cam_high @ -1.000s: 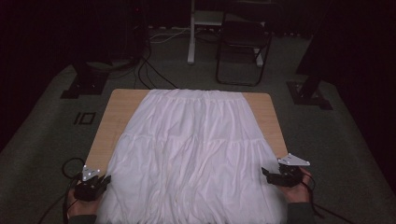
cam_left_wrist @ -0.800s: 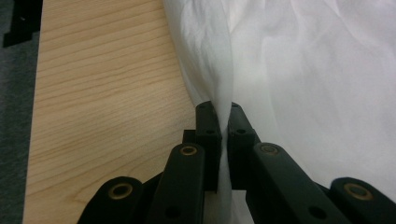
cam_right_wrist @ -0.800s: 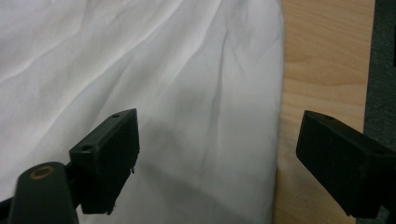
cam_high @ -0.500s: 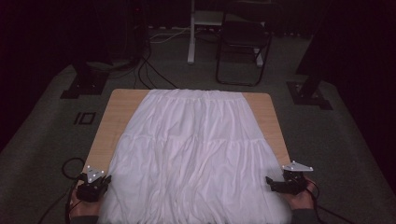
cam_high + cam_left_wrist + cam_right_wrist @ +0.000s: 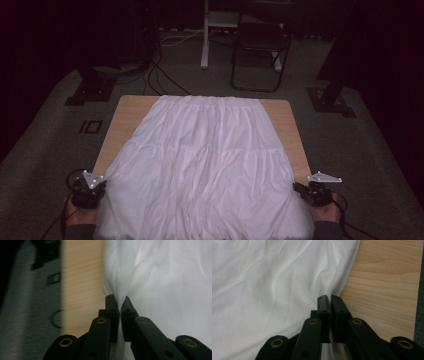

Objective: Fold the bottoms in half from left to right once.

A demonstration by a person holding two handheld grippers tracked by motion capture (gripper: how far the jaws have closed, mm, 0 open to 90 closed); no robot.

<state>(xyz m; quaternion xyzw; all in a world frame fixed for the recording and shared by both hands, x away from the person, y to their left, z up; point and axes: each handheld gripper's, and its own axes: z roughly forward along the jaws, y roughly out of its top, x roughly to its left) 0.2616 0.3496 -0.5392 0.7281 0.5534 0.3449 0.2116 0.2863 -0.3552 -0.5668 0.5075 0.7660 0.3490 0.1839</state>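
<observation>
Both grippers have drawn nearer along the wooden table, carpet around.

We see a light wooden table standing on grey carpet. Beyond its far edge we have a black folding chair, a white post beside it, and cables trailing across the floor, with dark stand feet at either side.

A light wooden desk carries a white skirt spread flat from its 12 o'clock edge to 6 o'clock, leaving bare wood strips at 9 and 3 o'clock.
</observation>
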